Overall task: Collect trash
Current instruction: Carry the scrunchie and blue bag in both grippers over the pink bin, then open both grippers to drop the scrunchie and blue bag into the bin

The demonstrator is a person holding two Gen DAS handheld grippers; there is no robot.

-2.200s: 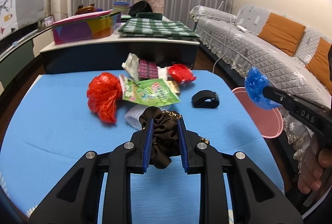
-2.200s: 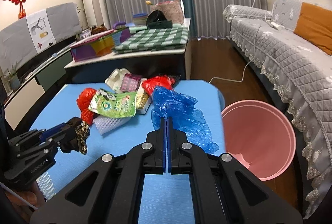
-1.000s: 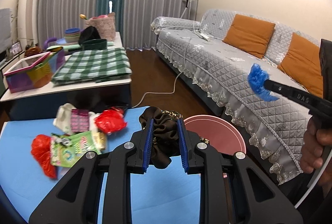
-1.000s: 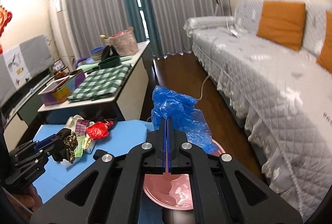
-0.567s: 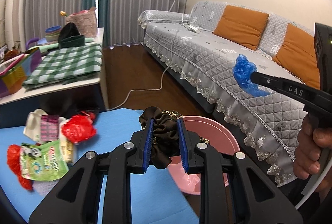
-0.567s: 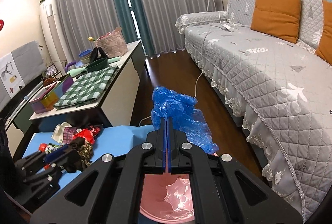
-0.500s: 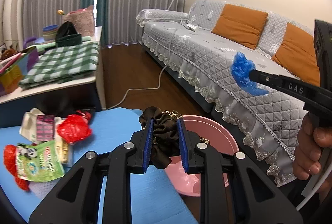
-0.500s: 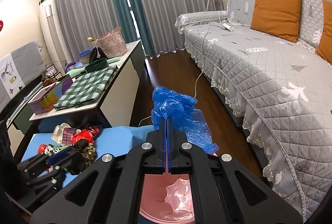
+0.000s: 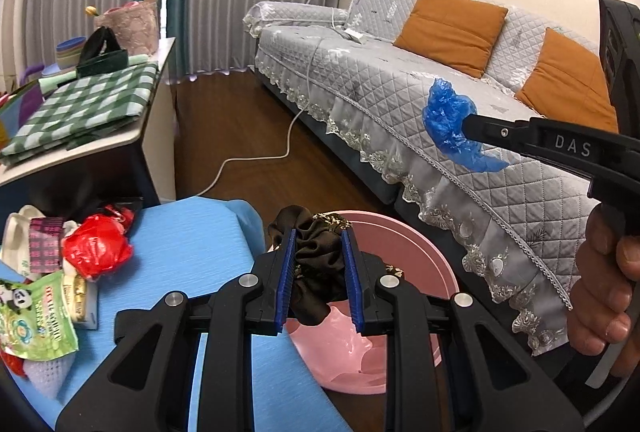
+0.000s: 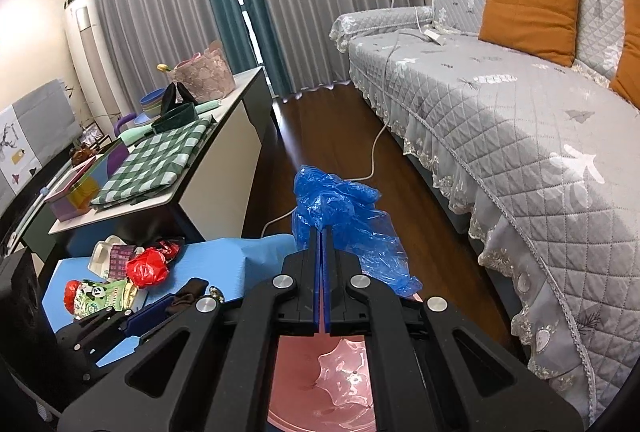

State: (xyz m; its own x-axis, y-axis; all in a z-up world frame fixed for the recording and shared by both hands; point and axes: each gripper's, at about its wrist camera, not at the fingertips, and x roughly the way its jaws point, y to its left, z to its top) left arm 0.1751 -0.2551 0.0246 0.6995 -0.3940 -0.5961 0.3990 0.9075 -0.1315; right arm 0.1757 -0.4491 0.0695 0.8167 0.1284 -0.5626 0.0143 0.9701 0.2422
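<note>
The left tongs (image 9: 319, 272) pinch a dark brown fabric scrunchie (image 9: 318, 268) between their ribbed blue pads (image 9: 286, 276). The soft, gathered cloth bulges above the pads toward 12 o'clock and hangs below them toward 6, so its long axis runs roughly up and down. It hangs over the near rim of the pink plastic bin (image 9: 404, 232), a smooth round tub standing on the dark wood floor just beside the blue bench (image 9: 192, 232).

The right tongs (image 10: 322, 272) are pressed almost together on a crumpled blue plastic bag (image 10: 340, 207). The thin, glossy film bunches at the tips and trails down toward 4 o'clock, above the pink bin (image 10: 332, 372) that shows between the arms.

On the bench, at 9 o'clock in the left view, lies more rubbish: a wrinkled red plastic bag (image 9: 96, 246), a green printed snack packet (image 9: 34, 316) lying flat, and a white pouch (image 9: 20, 236) with a pink checked patch.
</note>
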